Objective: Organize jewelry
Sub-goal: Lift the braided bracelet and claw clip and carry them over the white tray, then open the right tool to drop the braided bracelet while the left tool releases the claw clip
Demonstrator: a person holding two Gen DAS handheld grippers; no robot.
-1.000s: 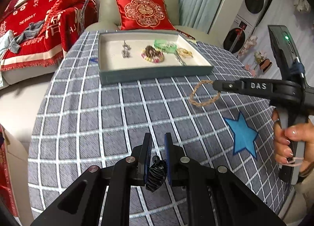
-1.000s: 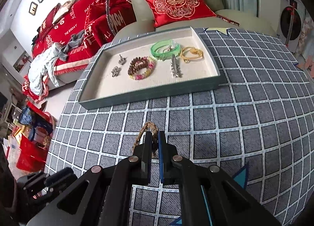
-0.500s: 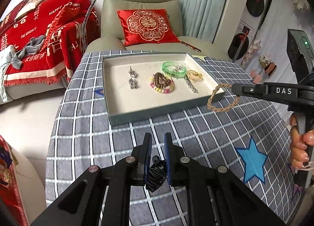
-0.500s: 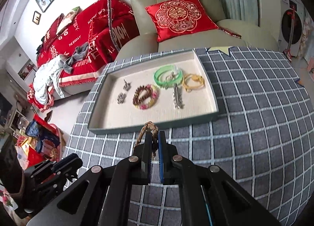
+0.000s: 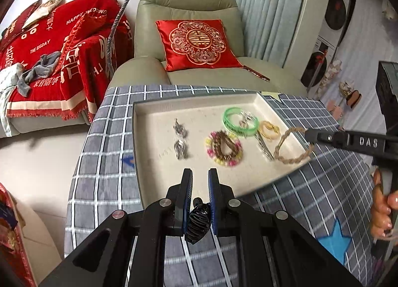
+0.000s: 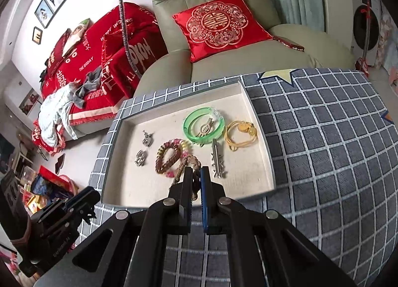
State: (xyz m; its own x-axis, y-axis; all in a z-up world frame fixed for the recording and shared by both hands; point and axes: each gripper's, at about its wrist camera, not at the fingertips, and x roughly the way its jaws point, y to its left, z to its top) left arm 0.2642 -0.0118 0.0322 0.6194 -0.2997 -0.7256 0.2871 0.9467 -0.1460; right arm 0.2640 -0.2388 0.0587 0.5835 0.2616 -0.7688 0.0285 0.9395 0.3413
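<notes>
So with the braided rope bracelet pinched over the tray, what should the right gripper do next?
Probably lower and open. The right gripper holds the braided tan rope bracelet above the cream-lined rectangular tray, near the silver hair clip; bare lining lies in front, so releasing there seems sensible.

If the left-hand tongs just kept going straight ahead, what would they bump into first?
Probably the tray's bare cream floor, near its front edge. The left tongs, shut on a black hair claw, point there, short of the beaded bracelet. Depth is hard to judge.
</notes>
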